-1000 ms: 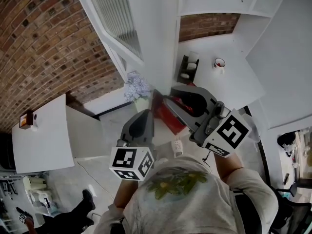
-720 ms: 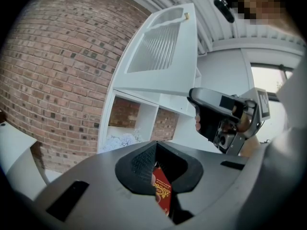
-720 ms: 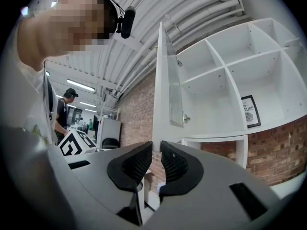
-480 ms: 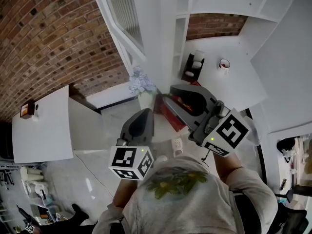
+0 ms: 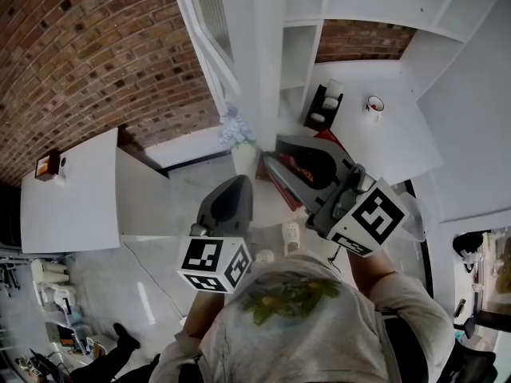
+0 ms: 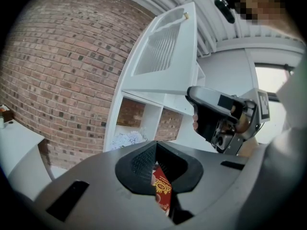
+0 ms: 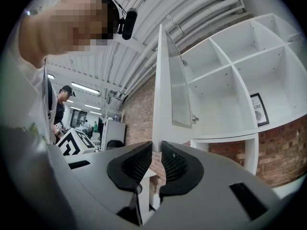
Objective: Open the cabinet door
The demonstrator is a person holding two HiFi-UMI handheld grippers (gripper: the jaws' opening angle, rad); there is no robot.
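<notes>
The white cabinet door (image 5: 247, 54), with a louvred panel, stands swung out from the shelf unit, also seen as the cabinet door (image 7: 165, 90) edge-on. My right gripper (image 5: 281, 146) is at its lower corner. In the right gripper view that corner sits between the pads of my right gripper (image 7: 157, 159), which is shut on it. My left gripper (image 5: 238, 183) hangs lower left of the door, touching nothing. In the left gripper view the tips of my left gripper (image 6: 154, 152) meet. A red thing (image 6: 162, 190) shows through the slit below them.
White open shelves (image 7: 230, 71) lie behind the door, with a framed picture (image 7: 256, 107). Left is a brick wall (image 5: 96, 54) and a white table (image 5: 68, 198). White flowers (image 5: 237, 132) and a red thing (image 5: 275, 183) sit below the door. A mug (image 5: 374, 104) stands on the counter.
In the head view the door and shelves have drifted a little to the right and look nearer. Both grippers keep the same pose, the right one still on the door's corner.
</notes>
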